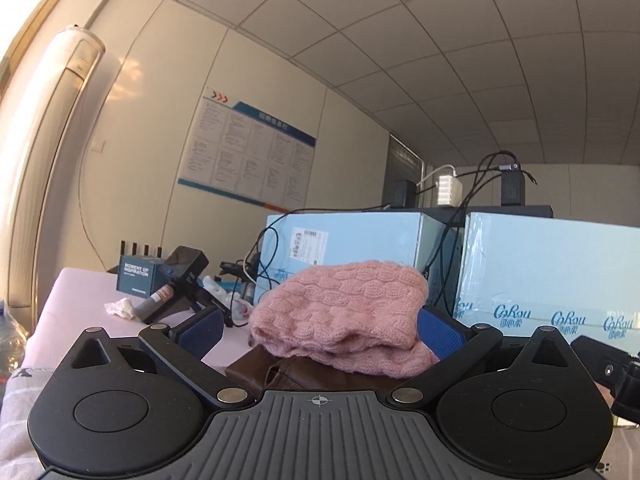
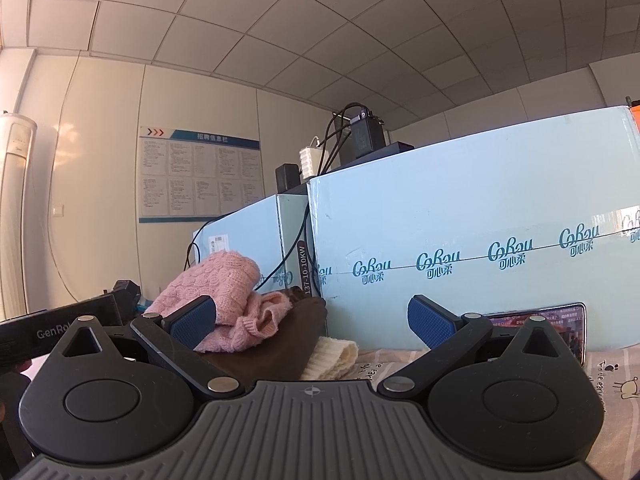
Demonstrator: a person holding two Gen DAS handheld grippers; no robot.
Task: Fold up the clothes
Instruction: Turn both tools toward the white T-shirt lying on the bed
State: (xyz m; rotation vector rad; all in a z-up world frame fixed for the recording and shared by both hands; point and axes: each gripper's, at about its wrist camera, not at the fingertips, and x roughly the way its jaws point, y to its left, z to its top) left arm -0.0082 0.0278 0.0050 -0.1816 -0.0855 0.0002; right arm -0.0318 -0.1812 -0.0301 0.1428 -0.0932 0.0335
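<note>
1. Cardboard cartons (image 2: 480, 216), pale blue, printed lettering: two, standing at the far edge of the worktop from 12 to 3 o'clock, behind the clothes. Chargers and cables sit on top.
2. Worktop (image 1: 80, 292), under a pale pink cover at the far left and a printed sheet nearer the tools.
3. Brown garment (image 2: 276, 344): lowest layer of the stack, lying flat, at 11 o'clock from the right tool.
4. Pink knitted sweater (image 1: 340, 312): already folded into a thick bundle on top of the brown garment. Judged state of task: this piece looks folded and stacked; the next move likely calls for squaring the stack or reaching for another garment.
5. Cream knit piece (image 2: 332, 358): edge showing just beside the brown garment, at 12 o'clock from the right tool.
6. Left tool (image 1: 320, 330): fingers wide apart, flanking the sweater bundle; the right pad seems to touch the knit, nothing clamped.
7. Right tool (image 2: 312, 318): wide open, empty; left pad just in front of the sweater, contact uncertain.
</note>
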